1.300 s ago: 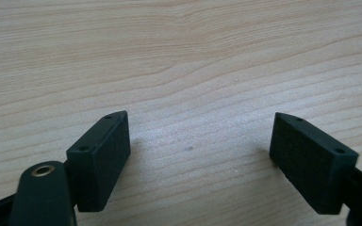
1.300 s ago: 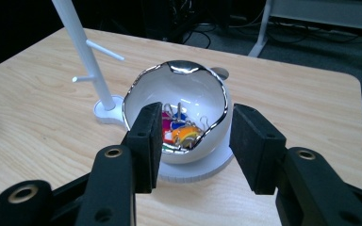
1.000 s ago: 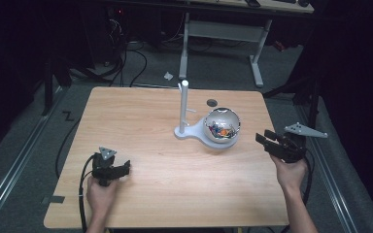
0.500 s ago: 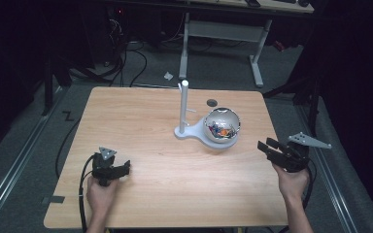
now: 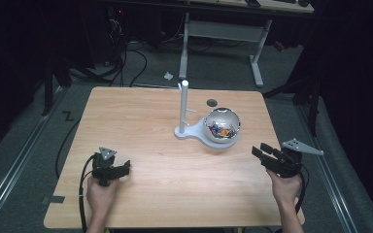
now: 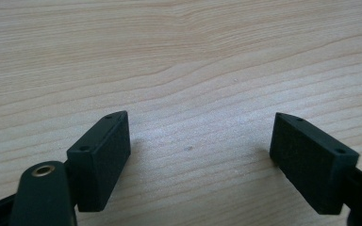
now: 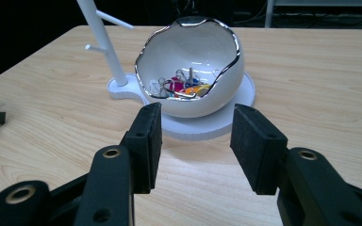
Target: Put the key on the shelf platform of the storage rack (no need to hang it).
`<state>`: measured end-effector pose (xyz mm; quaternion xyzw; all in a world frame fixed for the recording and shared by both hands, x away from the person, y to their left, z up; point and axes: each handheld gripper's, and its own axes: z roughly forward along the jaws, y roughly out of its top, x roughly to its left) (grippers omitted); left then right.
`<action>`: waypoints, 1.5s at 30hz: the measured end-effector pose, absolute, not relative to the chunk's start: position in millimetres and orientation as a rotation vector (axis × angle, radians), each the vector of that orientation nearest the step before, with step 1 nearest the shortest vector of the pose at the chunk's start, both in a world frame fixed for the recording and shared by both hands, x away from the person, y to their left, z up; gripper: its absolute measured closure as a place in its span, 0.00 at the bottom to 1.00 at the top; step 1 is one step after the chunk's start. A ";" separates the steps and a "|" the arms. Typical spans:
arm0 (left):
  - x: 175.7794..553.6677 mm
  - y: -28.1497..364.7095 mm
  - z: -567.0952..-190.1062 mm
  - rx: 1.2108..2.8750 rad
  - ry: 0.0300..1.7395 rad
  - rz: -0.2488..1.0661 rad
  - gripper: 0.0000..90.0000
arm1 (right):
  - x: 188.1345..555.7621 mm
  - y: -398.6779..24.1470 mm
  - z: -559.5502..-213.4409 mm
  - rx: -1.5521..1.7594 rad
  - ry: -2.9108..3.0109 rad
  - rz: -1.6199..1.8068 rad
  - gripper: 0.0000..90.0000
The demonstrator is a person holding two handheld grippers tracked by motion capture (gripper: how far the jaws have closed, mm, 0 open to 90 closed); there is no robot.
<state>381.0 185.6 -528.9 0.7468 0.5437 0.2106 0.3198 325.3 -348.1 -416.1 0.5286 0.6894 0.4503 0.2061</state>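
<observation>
Two empty grippers sit low at the near edge: the left gripper (image 5: 121, 169) has its jaws wide apart over bare table (image 5: 141, 121), and the right gripper (image 7: 195, 141) is parted too. Straight ahead at twelve o'clock from the right one stands the bowl (image 7: 191, 75) of small trinkets (image 7: 184, 87). My guess: nudge its thin wavy rim and it tips off the white stand (image 7: 122, 87).

Left gripper (image 5: 122, 168): black body, grey three-cornered plate, black cable. Right gripper (image 7: 195, 143): black rectangular pads, brass-ringed screw holes. Forearms unsleeved.
</observation>
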 end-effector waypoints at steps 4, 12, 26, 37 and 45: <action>381.0 185.7 -528.8 1.966 1.429 0.554 0.24 | 326.4 -344.5 -418.9 1.469 1.934 1.245 0.60; 381.0 185.5 -528.8 1.963 1.430 0.553 0.24 | 329.1 -337.4 -425.1 1.479 1.950 1.236 0.60; 381.0 185.7 -528.8 1.965 1.429 0.554 0.24 | 332.9 -331.1 -445.4 1.509 1.980 1.197 0.61; 381.0 185.5 -528.9 1.963 1.430 0.555 0.24 | 333.0 -329.9 -461.2 1.537 1.985 1.188 0.61; 381.0 185.5 -528.9 1.963 1.430 0.555 0.24 | 333.5 -326.8 -469.9 1.552 2.004 1.169 0.61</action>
